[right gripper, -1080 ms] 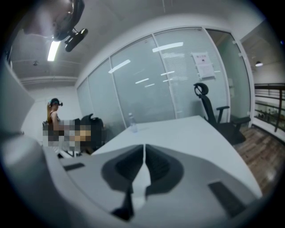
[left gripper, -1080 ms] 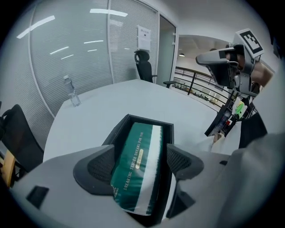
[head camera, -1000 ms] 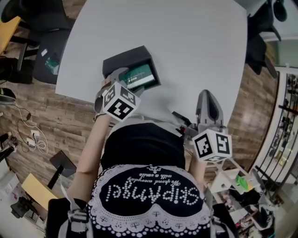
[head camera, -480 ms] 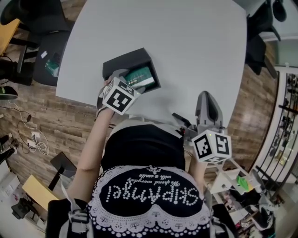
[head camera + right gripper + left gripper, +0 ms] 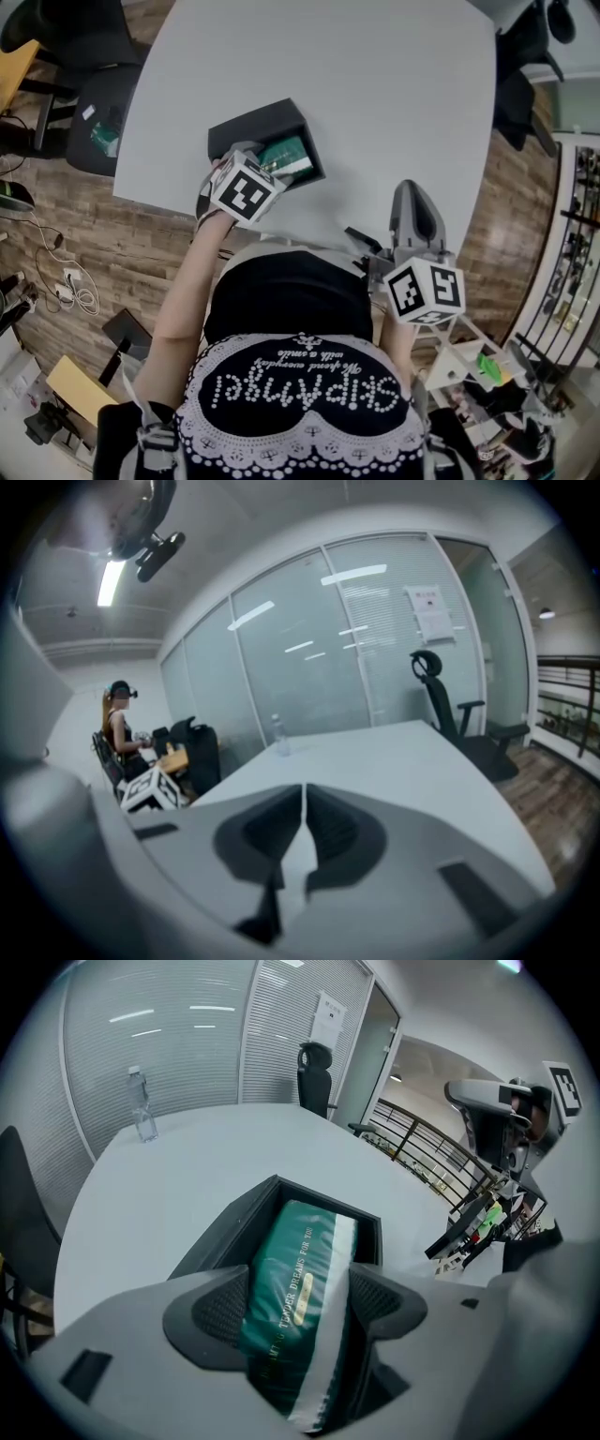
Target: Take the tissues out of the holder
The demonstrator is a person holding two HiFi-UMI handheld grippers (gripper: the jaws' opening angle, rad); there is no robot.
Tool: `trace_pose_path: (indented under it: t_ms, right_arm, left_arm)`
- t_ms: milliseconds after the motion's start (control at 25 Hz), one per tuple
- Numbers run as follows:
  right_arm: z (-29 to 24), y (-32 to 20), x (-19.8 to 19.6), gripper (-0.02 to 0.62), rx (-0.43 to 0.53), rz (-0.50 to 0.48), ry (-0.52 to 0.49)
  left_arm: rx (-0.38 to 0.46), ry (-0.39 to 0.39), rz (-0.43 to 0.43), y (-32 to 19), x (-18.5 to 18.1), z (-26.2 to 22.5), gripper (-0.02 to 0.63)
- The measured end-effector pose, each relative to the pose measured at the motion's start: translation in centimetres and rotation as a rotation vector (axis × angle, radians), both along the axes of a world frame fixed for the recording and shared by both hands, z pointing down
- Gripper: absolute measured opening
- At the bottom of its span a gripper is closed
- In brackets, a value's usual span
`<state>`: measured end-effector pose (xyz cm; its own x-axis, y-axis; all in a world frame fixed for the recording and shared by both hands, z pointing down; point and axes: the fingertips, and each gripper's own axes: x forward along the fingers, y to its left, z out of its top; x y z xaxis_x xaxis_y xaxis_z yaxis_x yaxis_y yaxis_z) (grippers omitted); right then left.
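Note:
A black open-topped holder [image 5: 253,124] sits near the front left edge of the white table [image 5: 375,84]. A green and white tissue pack [image 5: 286,157] lies in it. In the left gripper view the pack [image 5: 298,1260] runs from the holder [image 5: 220,1232] back between the jaws. My left gripper [image 5: 258,161] is shut on the pack, one pad against each long side. My right gripper [image 5: 413,197] hangs off the table's front edge by my body, shut with nothing in it; its jaws [image 5: 303,832] meet.
A water bottle [image 5: 142,1117] stands at the table's far side, an office chair [image 5: 314,1072] beyond it. A black chair [image 5: 98,108] stands left of the table. A person [image 5: 120,728] sits at a far desk. Railings and shelving lie to the right.
My left gripper has moved forward a little over the holder, further along the tissue pack. The right gripper has barely shifted.

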<state>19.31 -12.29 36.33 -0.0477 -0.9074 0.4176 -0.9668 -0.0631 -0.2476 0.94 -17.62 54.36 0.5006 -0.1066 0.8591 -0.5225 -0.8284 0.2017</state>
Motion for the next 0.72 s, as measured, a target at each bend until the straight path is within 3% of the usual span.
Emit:
trace_pose_path:
  t_ms: [520, 720]
  right_arm:
    - [-0.2, -0.1, 0.2, 0.035, -0.003, -0.005, -0.002]
    - [-0.3, 0.0, 0.2, 0.035, 0.002, -0.006, 0.0]
  left_arm:
    - [0.052, -0.014, 0.022, 0.2, 0.0, -1.0, 0.344]
    - [0.098, 0.027, -0.013, -0.2, -0.2, -3.3, 0.342]
